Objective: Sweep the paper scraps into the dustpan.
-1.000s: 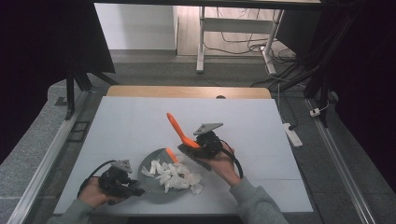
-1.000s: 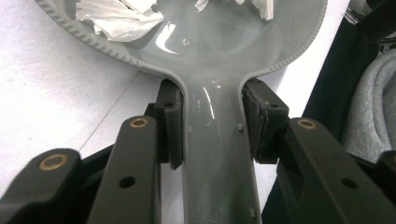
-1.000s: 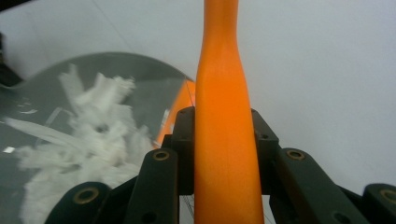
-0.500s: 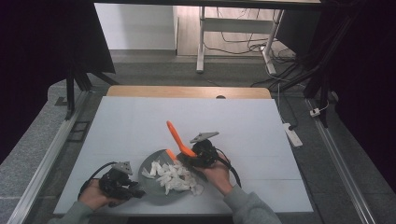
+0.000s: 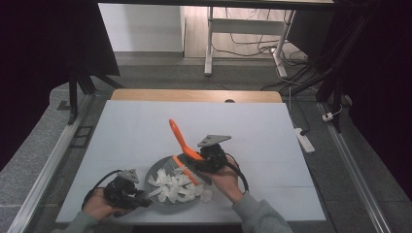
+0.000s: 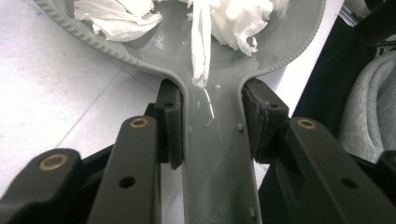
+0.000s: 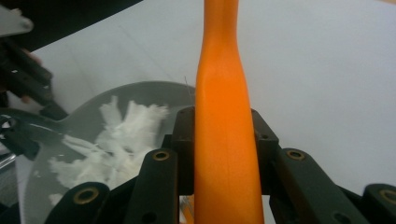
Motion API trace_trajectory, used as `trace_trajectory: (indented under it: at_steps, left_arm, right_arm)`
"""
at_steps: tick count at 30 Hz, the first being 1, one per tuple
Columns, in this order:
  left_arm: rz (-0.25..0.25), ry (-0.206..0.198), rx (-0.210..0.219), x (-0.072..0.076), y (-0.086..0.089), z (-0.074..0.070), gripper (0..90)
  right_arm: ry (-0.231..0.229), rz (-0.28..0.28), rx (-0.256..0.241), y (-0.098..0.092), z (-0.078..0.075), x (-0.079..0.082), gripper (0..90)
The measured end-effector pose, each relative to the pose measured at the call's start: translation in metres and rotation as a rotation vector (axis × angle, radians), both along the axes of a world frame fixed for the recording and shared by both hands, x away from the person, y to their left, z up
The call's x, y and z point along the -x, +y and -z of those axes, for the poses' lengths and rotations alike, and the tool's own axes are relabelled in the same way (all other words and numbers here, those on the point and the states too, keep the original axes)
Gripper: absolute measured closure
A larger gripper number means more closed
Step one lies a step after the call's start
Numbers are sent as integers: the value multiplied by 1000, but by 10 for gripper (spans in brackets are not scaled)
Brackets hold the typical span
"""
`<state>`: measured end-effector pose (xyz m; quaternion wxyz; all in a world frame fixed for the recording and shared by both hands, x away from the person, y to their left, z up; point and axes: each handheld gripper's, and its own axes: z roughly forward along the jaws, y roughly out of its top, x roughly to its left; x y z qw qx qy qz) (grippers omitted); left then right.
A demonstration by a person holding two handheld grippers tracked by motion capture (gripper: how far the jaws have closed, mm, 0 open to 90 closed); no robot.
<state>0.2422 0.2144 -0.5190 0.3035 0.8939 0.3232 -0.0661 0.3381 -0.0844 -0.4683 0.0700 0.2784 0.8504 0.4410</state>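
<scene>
Grippers both engaged: pan and spatula held over the white table.
Left gripper clamps the handle of the grey pan, which rests on the table's near edge holding shredded white paper. Right gripper clamps the orange spatula, tilted, blade over the pan.

— What colours sit near the table's front edge?
— A round grey plastic pan with a beaded rim, white shredded paper, and a bright orange plastic spatula.
— The surface?
— Plain white tabletop.
</scene>
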Motion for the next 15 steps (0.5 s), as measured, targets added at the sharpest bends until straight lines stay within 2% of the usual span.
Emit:
trace_trajectory:
  at_steps: [7, 15]
  left_arm:
    - [-15, -2, 5, 7, 5, 0, 615]
    - [-27, -2, 2, 17, 14, 0, 615]
  right_arm:
    - [7, 80, -4, -34, 1, -5, 703]
    - [49, 151, 18, -62, 13, 9, 703]
